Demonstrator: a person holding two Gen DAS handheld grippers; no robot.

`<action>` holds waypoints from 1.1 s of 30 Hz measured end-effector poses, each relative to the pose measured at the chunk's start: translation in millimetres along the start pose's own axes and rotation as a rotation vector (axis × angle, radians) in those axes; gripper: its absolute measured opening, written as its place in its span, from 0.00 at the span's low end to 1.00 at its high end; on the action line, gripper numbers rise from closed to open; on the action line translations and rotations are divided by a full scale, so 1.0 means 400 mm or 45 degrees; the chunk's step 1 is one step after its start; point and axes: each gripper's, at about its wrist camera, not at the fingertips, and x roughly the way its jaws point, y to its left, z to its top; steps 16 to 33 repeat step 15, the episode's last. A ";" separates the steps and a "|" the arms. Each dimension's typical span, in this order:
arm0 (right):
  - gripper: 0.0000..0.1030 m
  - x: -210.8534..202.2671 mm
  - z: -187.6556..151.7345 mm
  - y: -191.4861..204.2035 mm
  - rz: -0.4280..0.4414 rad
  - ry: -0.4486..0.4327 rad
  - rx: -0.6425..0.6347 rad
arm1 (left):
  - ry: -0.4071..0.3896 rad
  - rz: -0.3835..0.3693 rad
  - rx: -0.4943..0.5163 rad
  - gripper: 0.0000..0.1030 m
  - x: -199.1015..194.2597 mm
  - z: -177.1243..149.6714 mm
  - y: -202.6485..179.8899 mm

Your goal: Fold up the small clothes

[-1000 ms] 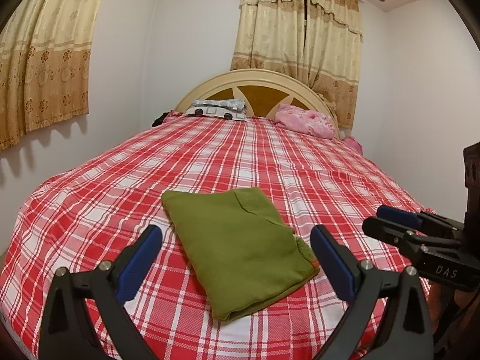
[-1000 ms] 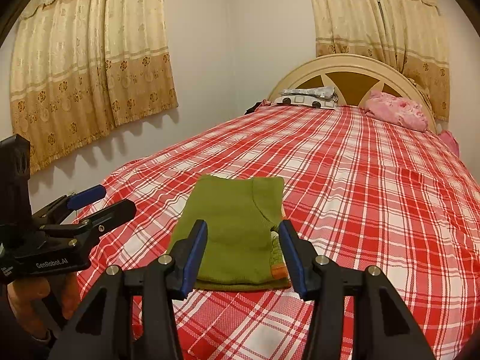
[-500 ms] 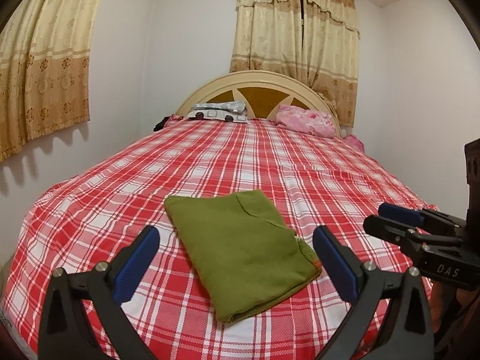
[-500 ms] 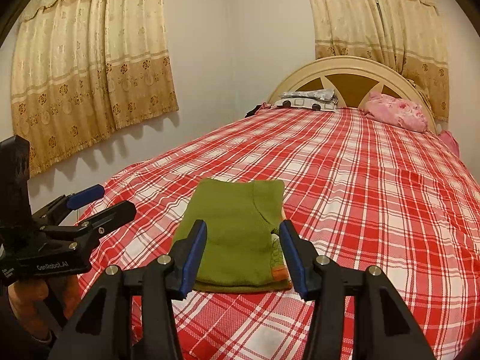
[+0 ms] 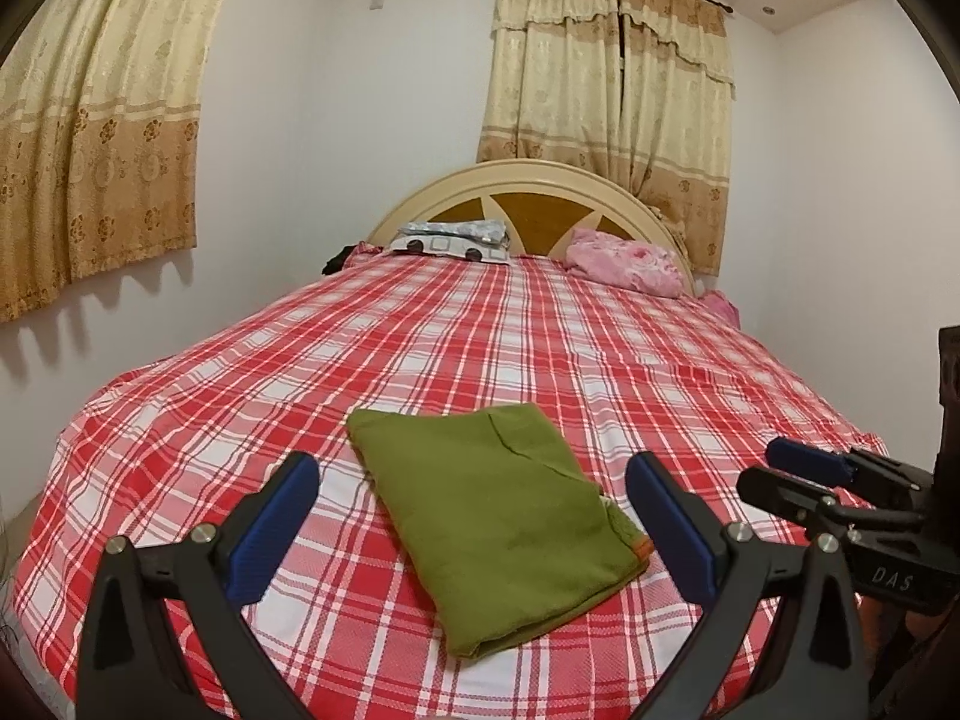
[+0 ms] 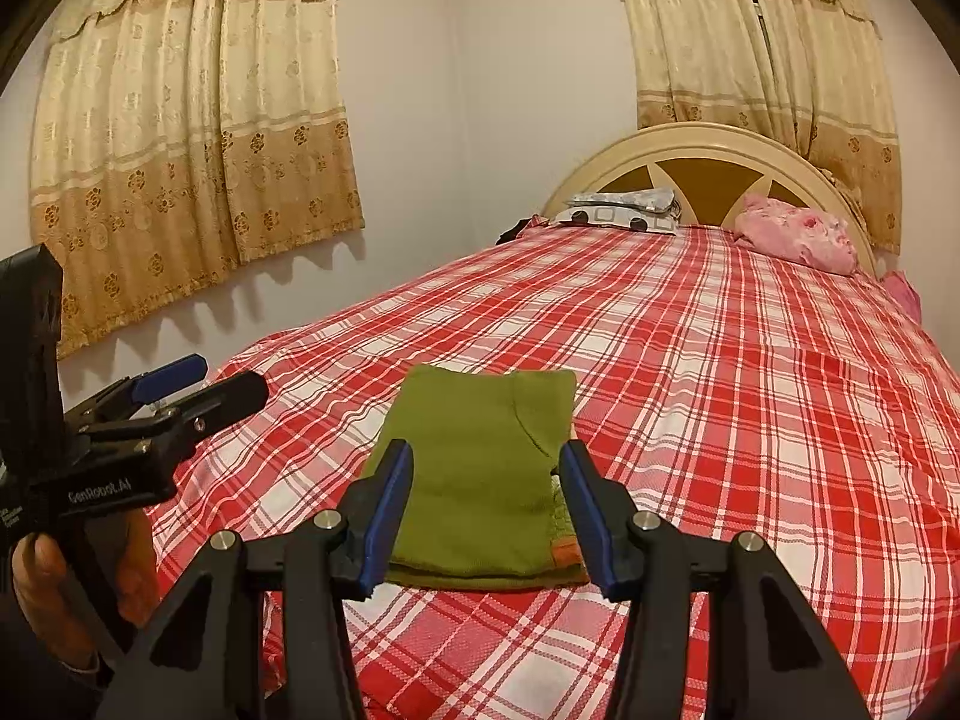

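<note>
A green garment (image 5: 498,516), folded into a flat rectangle, lies on the red-and-white checked bed (image 5: 540,330) near its foot end. An orange tag shows at its near right corner. My left gripper (image 5: 473,467) hovers just short of it, fingers spread wide on either side, holding nothing. My right gripper (image 6: 487,450) stands open about half as wide over the near edge of the garment (image 6: 474,420), with its pads clear of the cloth. Each gripper shows in the other's view: the right gripper (image 5: 804,474) at the right, the left gripper (image 6: 198,384) at the left, held by a hand (image 6: 36,576).
At the head of the bed lie a grey patterned pillow (image 5: 456,237) and a pink pillow (image 5: 624,258) against a cream headboard (image 5: 528,180). Beige curtains (image 5: 102,138) hang on the left wall and behind the headboard. White walls close in on both sides.
</note>
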 end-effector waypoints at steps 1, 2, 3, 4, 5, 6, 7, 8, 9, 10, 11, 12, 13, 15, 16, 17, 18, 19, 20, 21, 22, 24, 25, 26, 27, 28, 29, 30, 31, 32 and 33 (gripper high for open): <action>0.51 0.001 -0.001 0.000 0.001 0.001 -0.001 | -0.003 0.010 -0.001 1.00 0.000 0.001 0.001; 0.51 0.002 -0.002 0.003 0.002 0.002 -0.002 | -0.009 0.024 -0.003 1.00 -0.001 0.003 0.004; 0.51 0.002 -0.003 0.004 0.002 0.004 -0.003 | -0.012 0.025 -0.004 1.00 -0.003 0.003 0.005; 0.51 0.003 -0.004 0.004 0.004 0.005 -0.004 | -0.011 0.020 -0.007 1.00 -0.003 0.004 0.009; 0.51 0.004 -0.004 0.005 0.004 0.006 -0.004 | -0.011 0.021 -0.007 1.00 -0.003 0.005 0.014; 0.51 0.005 -0.004 0.006 0.006 0.006 -0.004 | -0.019 0.032 -0.006 1.00 -0.005 0.004 0.013; 0.51 0.006 -0.005 0.005 0.007 0.007 -0.003 | -0.041 0.048 -0.003 1.00 -0.010 0.003 0.015; 0.51 0.006 -0.005 0.007 0.007 0.006 -0.003 | -0.059 0.052 0.003 1.00 -0.015 0.002 0.016; 0.51 0.006 -0.006 0.007 0.008 0.005 -0.003 | -0.066 0.050 0.008 1.00 -0.017 0.003 0.017; 0.51 0.006 -0.007 0.009 0.009 0.004 -0.003 | -0.070 0.049 0.010 1.00 -0.019 0.005 0.018; 0.51 0.006 -0.007 0.010 0.009 0.004 -0.005 | -0.078 0.049 0.011 1.00 -0.021 0.006 0.018; 0.51 0.007 -0.007 0.011 0.009 0.004 -0.005 | -0.082 0.046 0.014 1.00 -0.022 0.006 0.019; 0.51 0.006 -0.007 0.010 0.010 0.004 -0.004 | -0.083 0.044 0.019 1.00 -0.023 0.007 0.017; 0.51 0.006 -0.010 0.013 0.013 0.004 -0.003 | -0.084 0.037 0.022 1.00 -0.022 0.008 0.014; 0.51 0.006 -0.010 0.013 0.013 0.004 -0.003 | -0.084 0.037 0.022 1.00 -0.022 0.008 0.014; 0.51 0.006 -0.010 0.013 0.013 0.004 -0.003 | -0.084 0.037 0.022 1.00 -0.022 0.008 0.014; 0.51 0.006 -0.010 0.013 0.013 0.004 -0.003 | -0.084 0.037 0.022 1.00 -0.022 0.008 0.014; 0.51 0.006 -0.010 0.013 0.013 0.004 -0.003 | -0.084 0.037 0.022 1.00 -0.022 0.008 0.014; 0.51 0.006 -0.010 0.013 0.013 0.004 -0.003 | -0.084 0.037 0.022 1.00 -0.022 0.008 0.014; 0.51 0.006 -0.010 0.013 0.013 0.004 -0.003 | -0.084 0.037 0.022 1.00 -0.022 0.008 0.014; 0.51 0.006 -0.010 0.013 0.013 0.004 -0.003 | -0.084 0.037 0.022 1.00 -0.022 0.008 0.014; 0.51 0.006 -0.010 0.013 0.013 0.004 -0.003 | -0.084 0.037 0.022 1.00 -0.022 0.008 0.014; 0.51 0.006 -0.010 0.013 0.013 0.004 -0.003 | -0.084 0.037 0.022 1.00 -0.022 0.008 0.014; 0.51 0.006 -0.010 0.013 0.013 0.004 -0.003 | -0.084 0.037 0.022 1.00 -0.022 0.008 0.014; 0.51 0.006 -0.010 0.013 0.013 0.004 -0.003 | -0.084 0.037 0.022 1.00 -0.022 0.008 0.014; 0.51 0.006 -0.010 0.013 0.013 0.004 -0.003 | -0.084 0.037 0.022 1.00 -0.022 0.008 0.014; 0.51 0.006 -0.010 0.013 0.013 0.004 -0.003 | -0.084 0.037 0.022 1.00 -0.022 0.008 0.014; 0.51 0.006 -0.010 0.013 0.013 0.004 -0.003 | -0.084 0.037 0.022 1.00 -0.022 0.008 0.014; 0.51 0.006 -0.010 0.013 0.013 0.004 -0.003 | -0.084 0.037 0.022 1.00 -0.022 0.008 0.014; 0.51 0.006 -0.010 0.013 0.013 0.004 -0.003 | -0.084 0.037 0.022 1.00 -0.022 0.008 0.014; 0.51 0.006 -0.010 0.013 0.013 0.004 -0.003 | -0.084 0.037 0.022 1.00 -0.022 0.008 0.014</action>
